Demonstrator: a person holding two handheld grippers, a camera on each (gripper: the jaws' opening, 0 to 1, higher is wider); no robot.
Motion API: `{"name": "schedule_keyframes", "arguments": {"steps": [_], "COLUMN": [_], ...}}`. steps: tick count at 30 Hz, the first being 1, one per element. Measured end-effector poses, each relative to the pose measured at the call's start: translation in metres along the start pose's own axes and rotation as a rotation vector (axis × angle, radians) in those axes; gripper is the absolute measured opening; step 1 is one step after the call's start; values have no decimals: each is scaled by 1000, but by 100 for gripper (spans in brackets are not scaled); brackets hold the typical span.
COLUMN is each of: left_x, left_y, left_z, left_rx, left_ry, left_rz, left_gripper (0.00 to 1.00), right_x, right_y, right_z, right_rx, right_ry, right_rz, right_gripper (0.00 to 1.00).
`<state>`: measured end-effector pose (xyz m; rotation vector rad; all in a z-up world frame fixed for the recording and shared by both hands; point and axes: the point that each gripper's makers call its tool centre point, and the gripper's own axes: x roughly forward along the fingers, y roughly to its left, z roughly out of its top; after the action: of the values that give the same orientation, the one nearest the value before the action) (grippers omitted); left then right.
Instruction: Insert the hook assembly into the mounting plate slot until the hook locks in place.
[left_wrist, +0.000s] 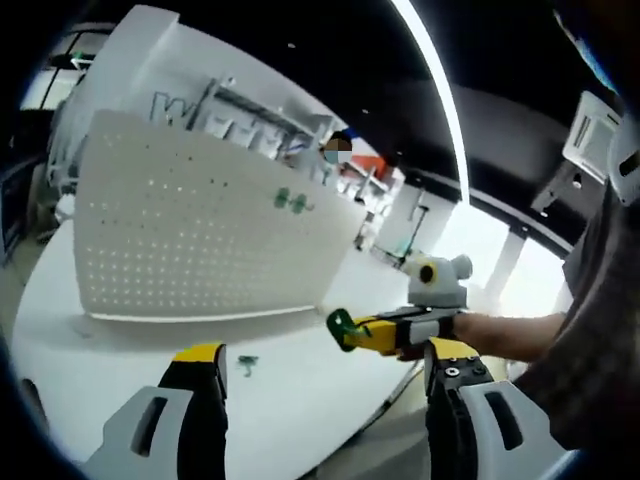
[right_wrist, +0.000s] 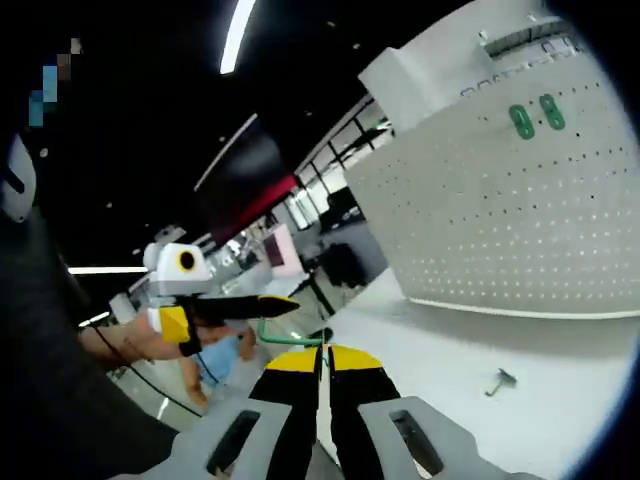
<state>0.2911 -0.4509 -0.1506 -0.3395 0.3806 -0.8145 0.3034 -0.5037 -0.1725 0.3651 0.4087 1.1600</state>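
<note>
A white pegboard (left_wrist: 190, 225) stands upright on the white table (left_wrist: 300, 400), well back from the near edge, with two green hooks (left_wrist: 292, 201) already seated high on its face; the same pair (right_wrist: 535, 115) shows in the right gripper view. The left claw (left_wrist: 318, 372) hangs over the table with its jaws spread wide and nothing between them. A small green hook (left_wrist: 246, 362) lies loose on the table just ahead of its left jaw, between the claw and the board. The right claw (right_wrist: 325, 358) has its jaws pressed together on a thin green hook (right_wrist: 290, 335) whose stem curls up from the tips. In the left gripper view that claw (left_wrist: 352, 330) reaches in from the right, the hook (left_wrist: 341, 323) at its tip, held above the table and clear of the board. A small grey metal piece (right_wrist: 499, 381) rests on the table in front of the board. Shelving (left_wrist: 260, 115) rises behind the pegboard.
</note>
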Motion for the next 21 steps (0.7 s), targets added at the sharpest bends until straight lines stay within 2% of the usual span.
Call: {"name": "schedule_keyframes", "arguments": {"steps": [5,13,16,19,21], "left_x": [2,6,9,13,15], "left_y": [-1,-3,-7,-17,-23], "left_z": [7,15,16,17,18], "left_rx": [-29,-86,-89,-114,-125], "left_ry": [-25,-55,-53,-50,-51], "left_rz": [-29,-70,-102,-172,-201], "left_gripper": [80,75,68,57,52], "right_x": [6,10,10,9,9], "right_y": [14,25,31,38,40], "right_z": [5,5,5,9,9], "right_rx": [-17,-16,-3,19,2], "right_ry": [-2,4,-5,-24,-23], "right_rz": [66,135,167,204,216], "right_gripper": [0,0,0,0,0]}}
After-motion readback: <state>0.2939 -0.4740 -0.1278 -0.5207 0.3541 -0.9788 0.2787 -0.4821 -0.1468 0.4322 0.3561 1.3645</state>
